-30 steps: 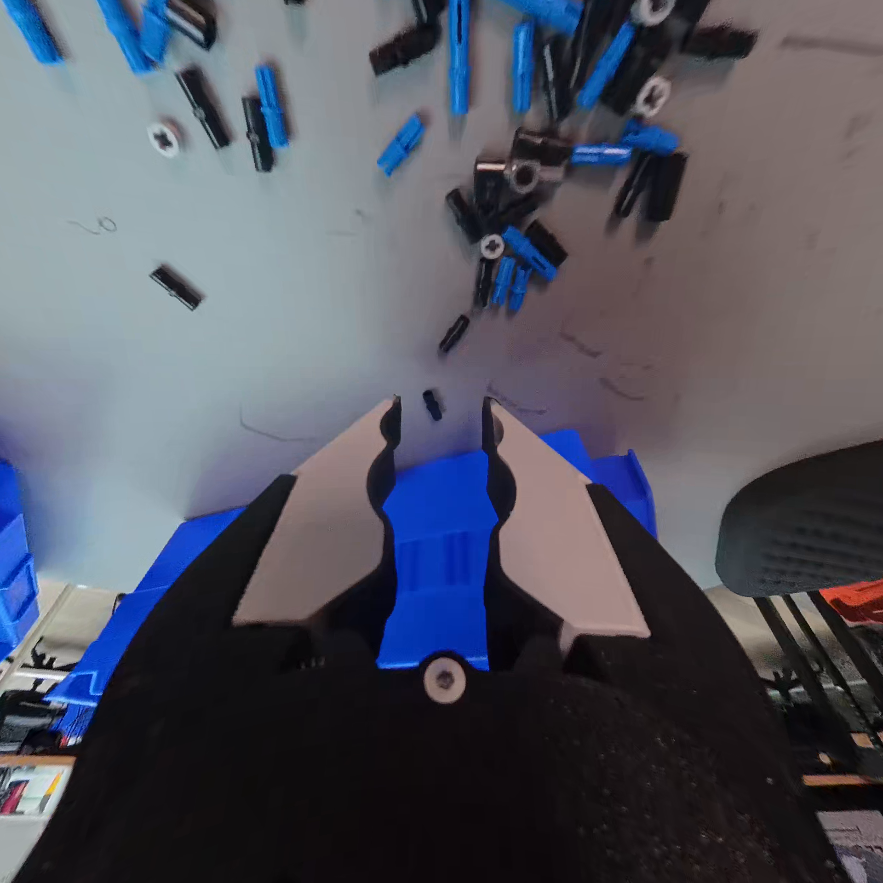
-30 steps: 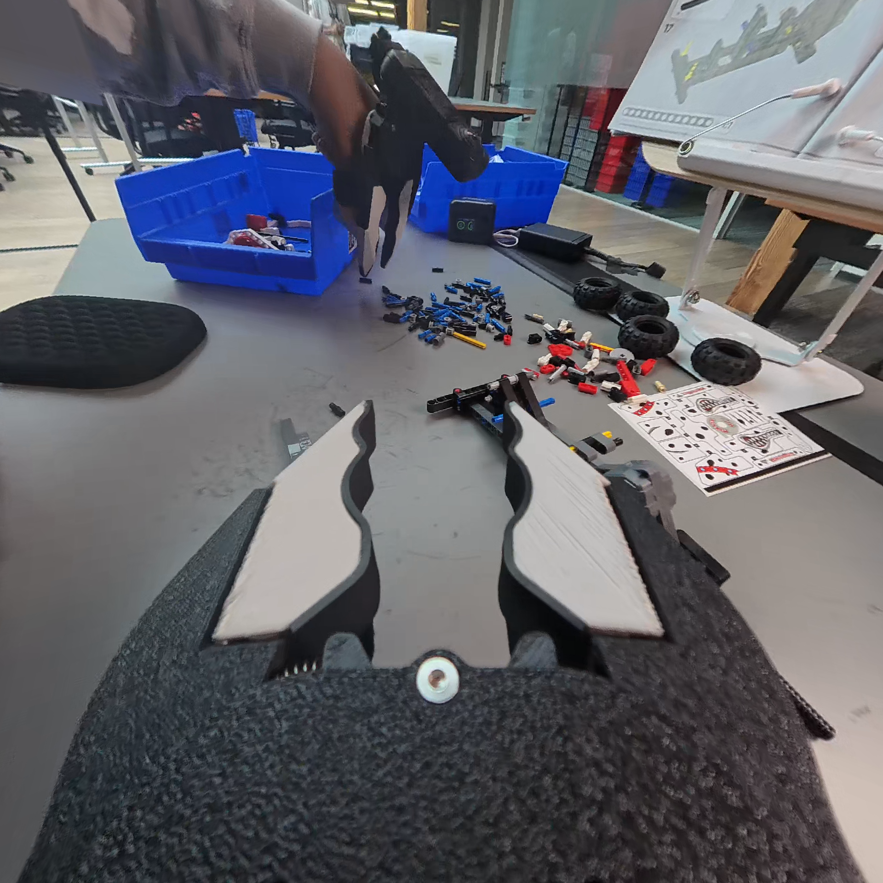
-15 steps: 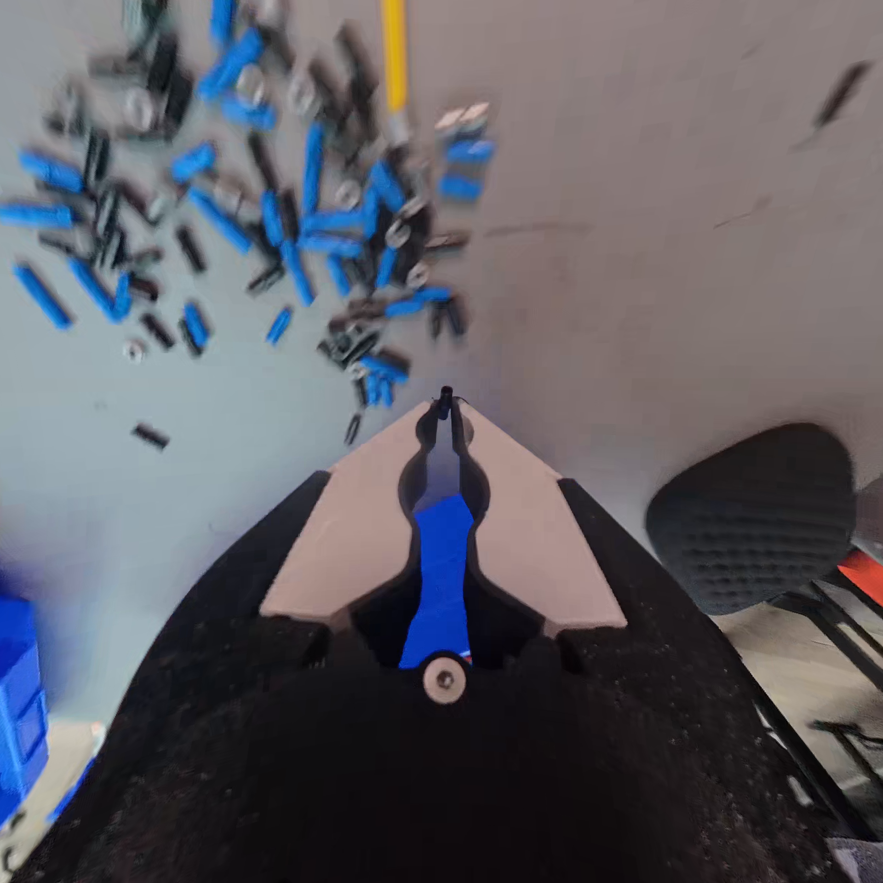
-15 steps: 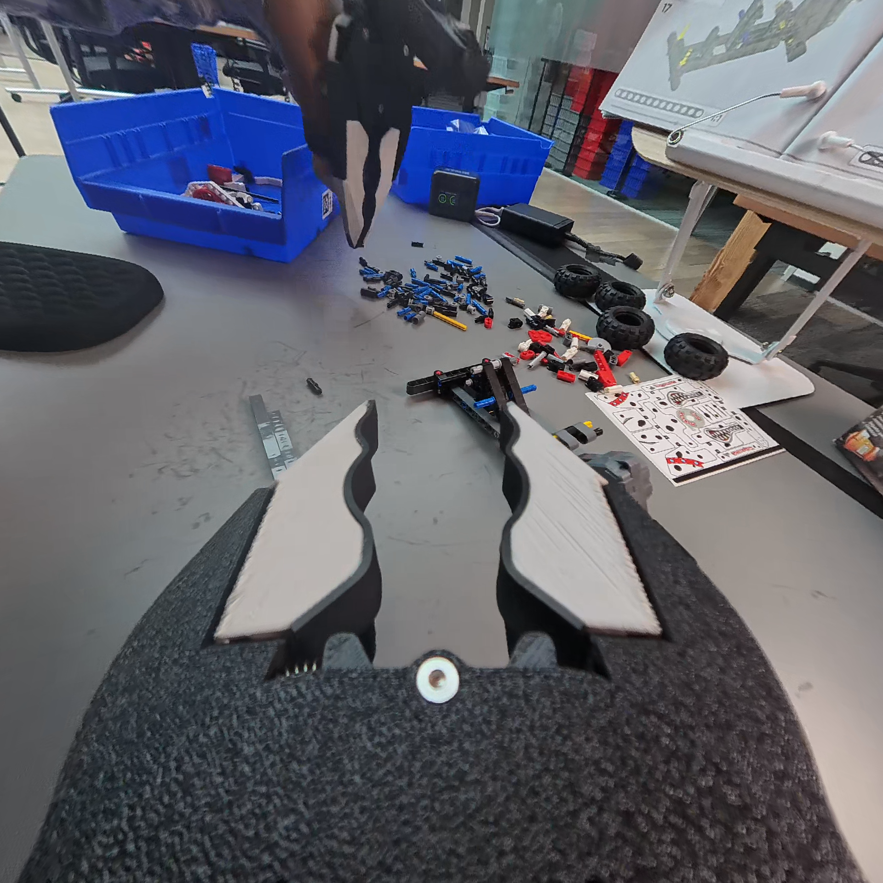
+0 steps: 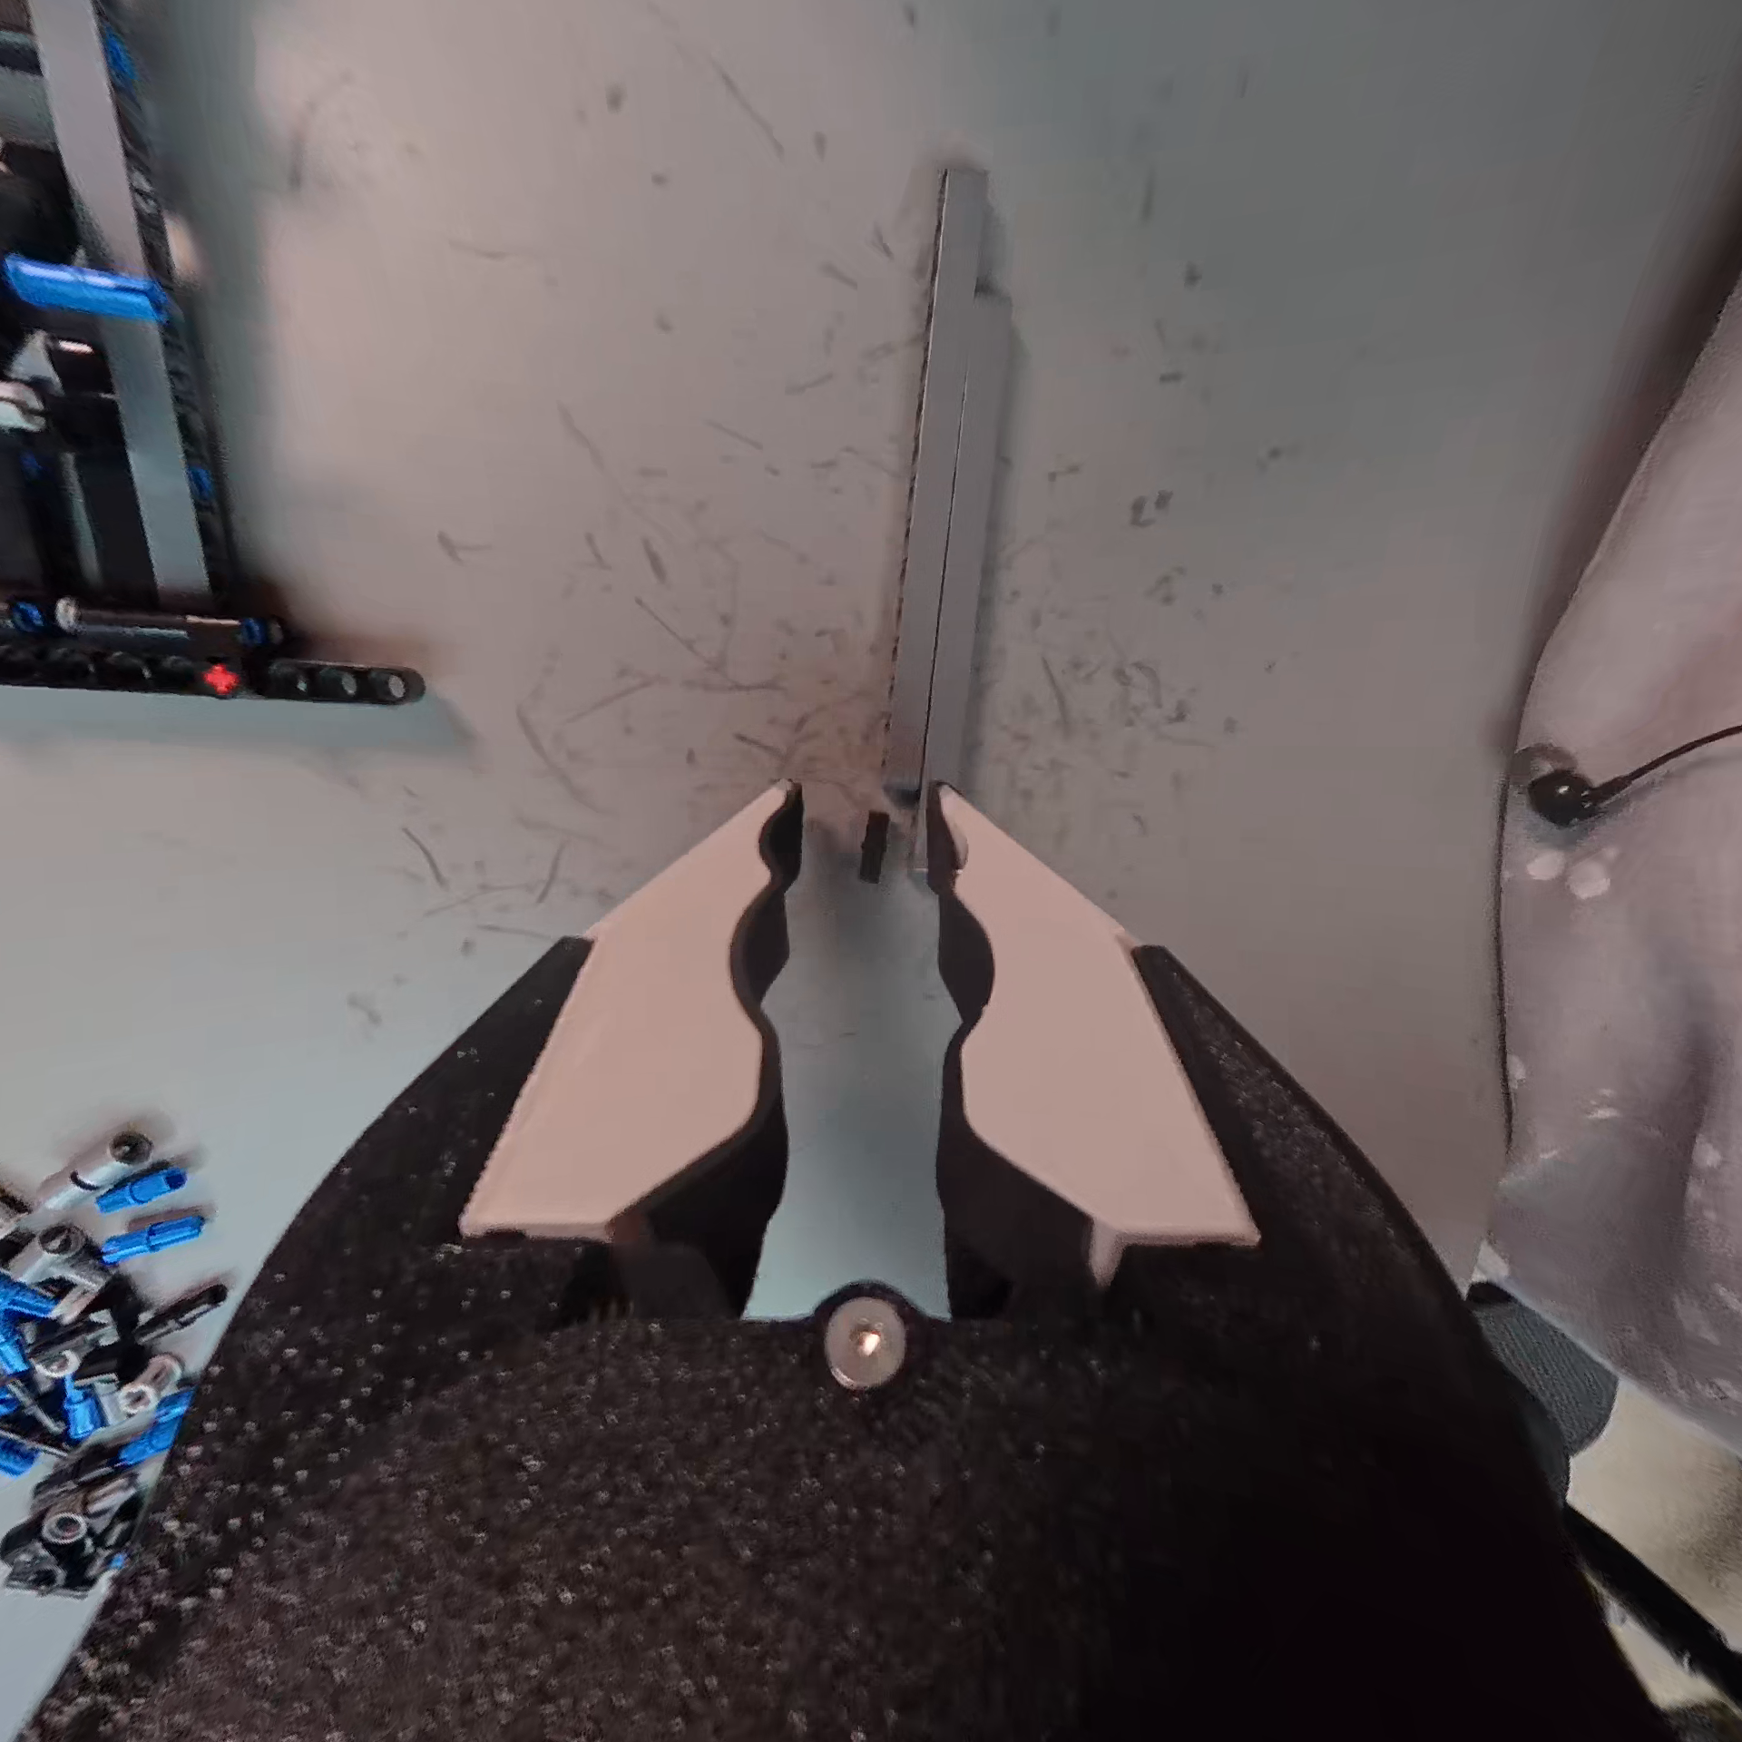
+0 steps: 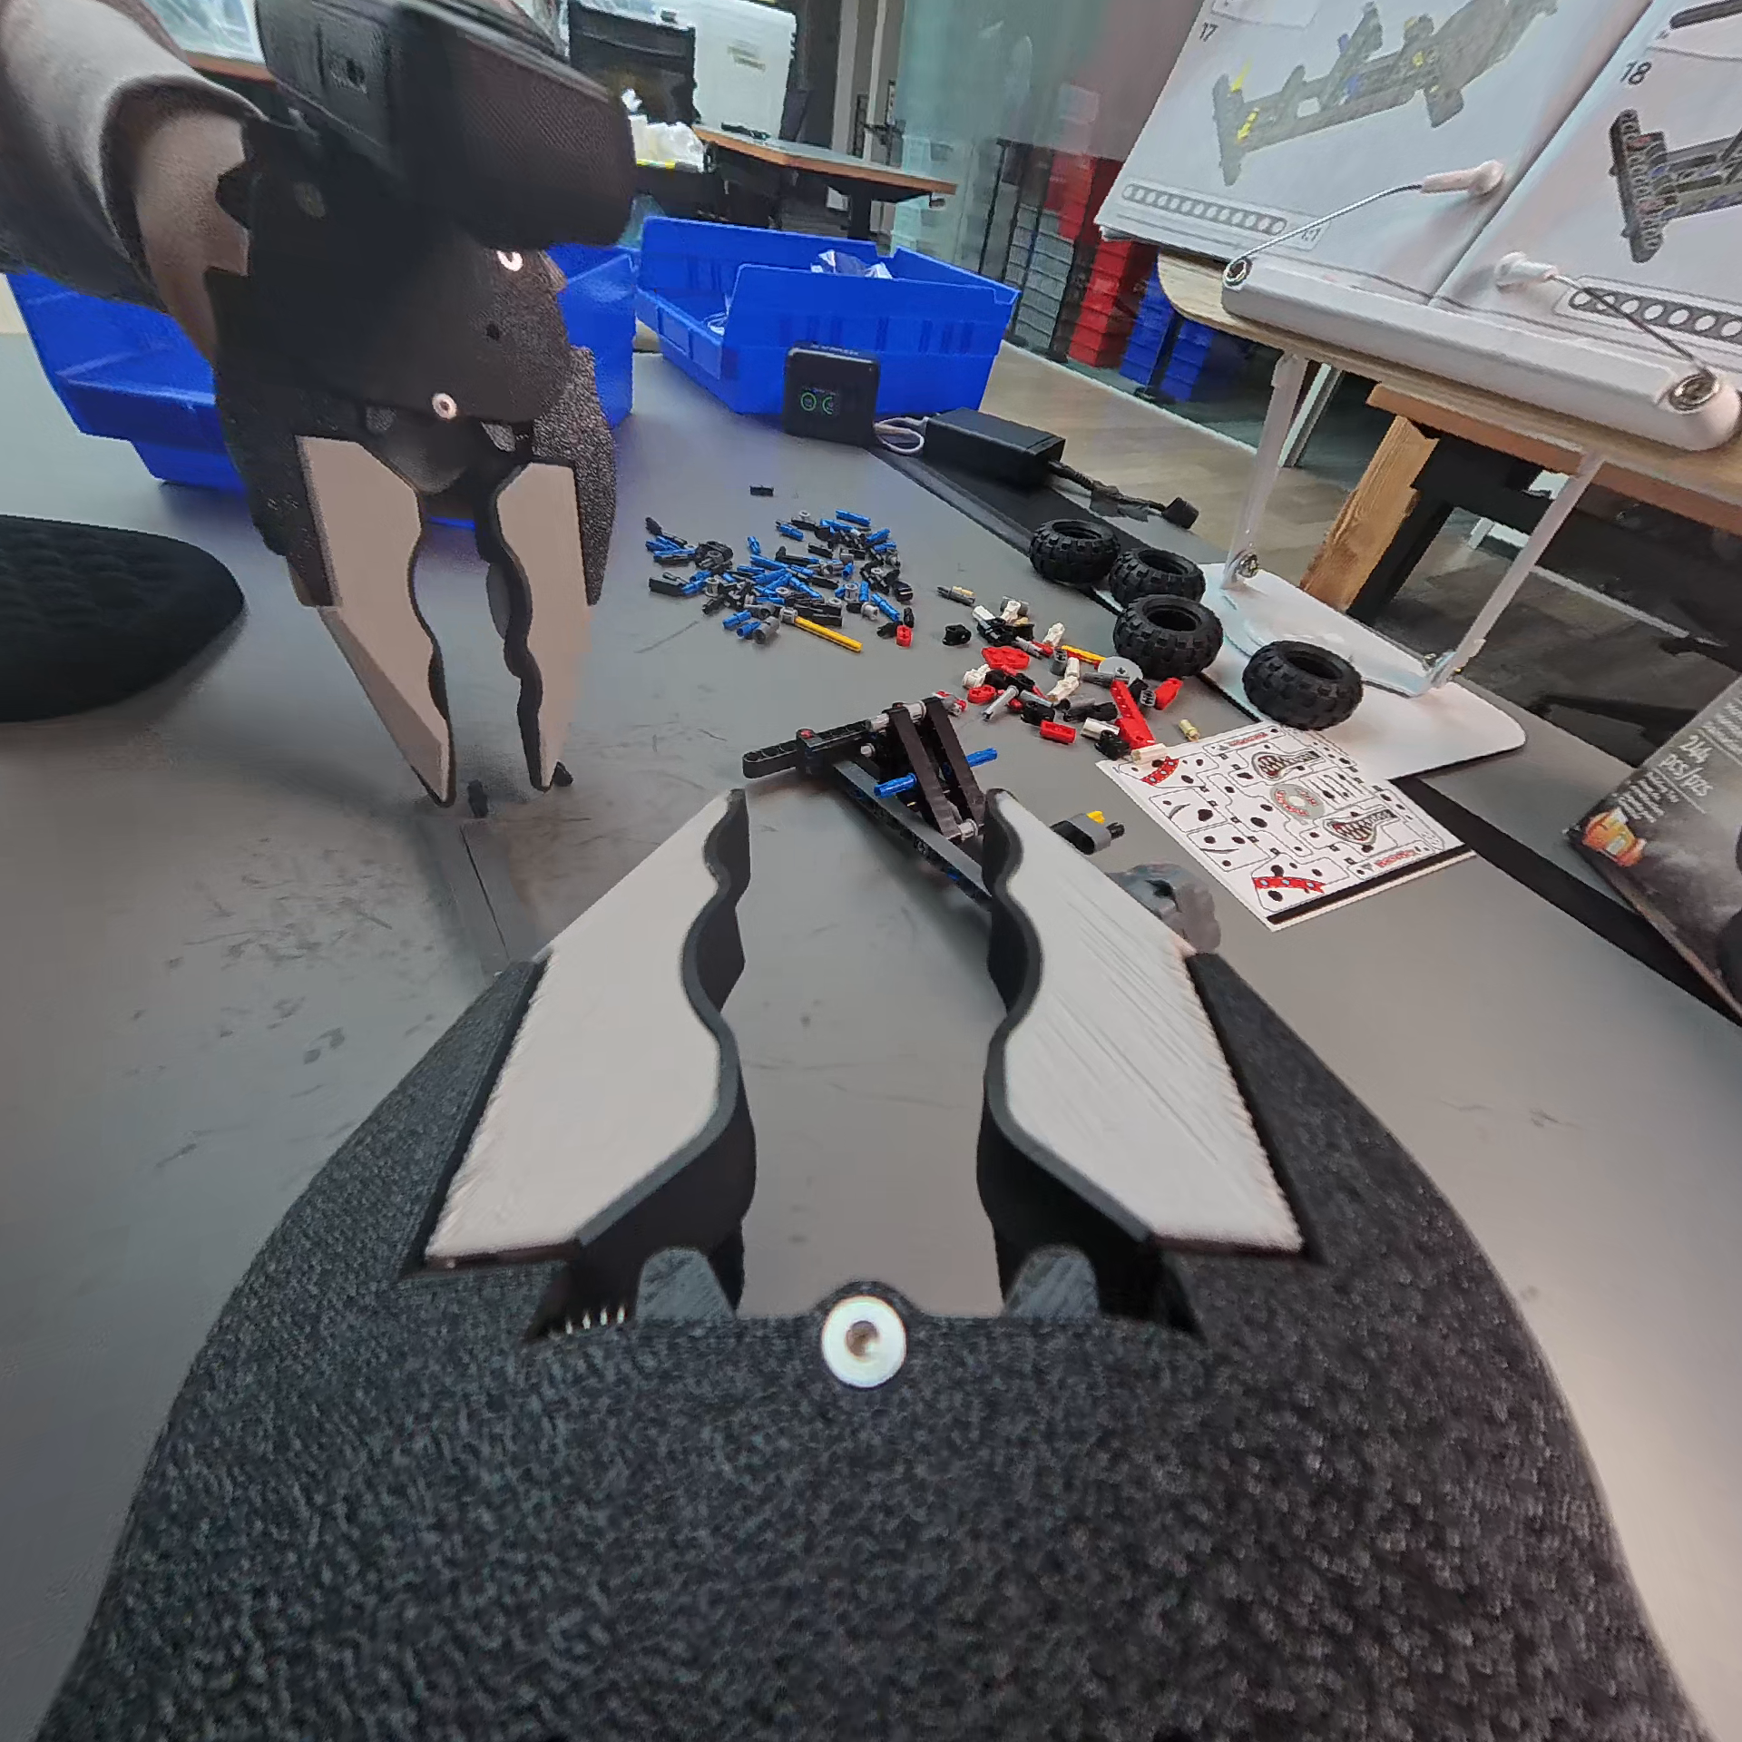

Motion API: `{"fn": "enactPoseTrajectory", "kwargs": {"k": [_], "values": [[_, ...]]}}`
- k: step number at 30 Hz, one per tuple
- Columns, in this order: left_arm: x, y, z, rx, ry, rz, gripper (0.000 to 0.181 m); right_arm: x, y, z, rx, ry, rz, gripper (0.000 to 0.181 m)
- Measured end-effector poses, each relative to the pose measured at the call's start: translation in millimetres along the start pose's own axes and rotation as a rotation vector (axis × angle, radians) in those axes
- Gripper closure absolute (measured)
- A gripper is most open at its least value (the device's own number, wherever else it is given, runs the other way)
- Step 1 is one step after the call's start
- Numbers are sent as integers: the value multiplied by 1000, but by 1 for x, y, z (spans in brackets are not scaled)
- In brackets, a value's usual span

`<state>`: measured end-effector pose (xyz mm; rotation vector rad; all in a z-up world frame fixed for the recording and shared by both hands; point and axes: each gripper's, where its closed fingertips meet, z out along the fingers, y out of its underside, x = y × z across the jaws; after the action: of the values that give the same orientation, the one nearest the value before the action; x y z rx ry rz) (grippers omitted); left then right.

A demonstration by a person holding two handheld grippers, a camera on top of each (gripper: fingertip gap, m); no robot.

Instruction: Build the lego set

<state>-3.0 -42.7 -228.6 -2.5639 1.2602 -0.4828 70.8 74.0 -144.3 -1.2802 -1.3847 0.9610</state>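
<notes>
On the grey table (image 6: 283, 990), left of the half-built frame, the left gripper (image 6: 500, 787) points down with its tips at or just above the surface. Fingers apart, nothing clamped. A small black pin (image 5: 872, 846) lies loose on the table between the two tips; in the right wrist view the same pin (image 6: 478, 797) sits in the gap. The tips are at the near end of a flat grey strip (image 5: 943, 471) that lies along the table.

Right gripper (image 6: 862, 820) low over the table, fingers apart, empty. Just beyond its right finger: the half-built frame (image 6: 905, 764), black beams with blue pins, resting on the table.

Further back, a scatter of blue and black pins (image 6: 792, 575); to its right a scatter of red and grey parts (image 6: 1056, 679). Four black tyres (image 6: 1169, 632) in a row near the white stand (image 6: 1395, 716) that holds the open instruction booklet (image 6: 1414, 123). Sticker sheet (image 6: 1282, 820) lies flat right of the frame. Blue bins (image 6: 829, 302) at the far edge.
</notes>
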Motion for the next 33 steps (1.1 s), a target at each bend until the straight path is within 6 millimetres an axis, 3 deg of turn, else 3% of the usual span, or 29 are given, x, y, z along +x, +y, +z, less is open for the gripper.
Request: {"fn": "enactPoseTrajectory", "kwargs": {"k": [7,12,14,17,19,21,23,26,30,33], "values": [[21,-25,-26,198,-49,22,143,16,-3,0,34,49,59,133],[5,-19,-67,291,-123,-21,143,19,-1,3,29,74,63,133],[-16,-9,-91,322,-206,-63,144,17,0,4,23,72,47,133],[-70,17,-144,357,-410,-176,150,15,0,5,19,68,32,133],[-112,44,-180,336,-545,-245,152,13,-2,5,22,65,25,134],[-157,82,-200,229,-624,-354,148,11,-3,5,24,62,17,135],[-197,122,-199,102,-615,-467,146,9,-2,5,22,57,9,135],[-240,177,-173,-90,-541,-617,145,6,1,5,10,54,-8,136],[-256,221,-137,-238,-409,-740,145,8,1,4,9,62,-16,136],[-257,226,-126,-217,-342,-782,157,11,2,4,13,63,3,136]]}}
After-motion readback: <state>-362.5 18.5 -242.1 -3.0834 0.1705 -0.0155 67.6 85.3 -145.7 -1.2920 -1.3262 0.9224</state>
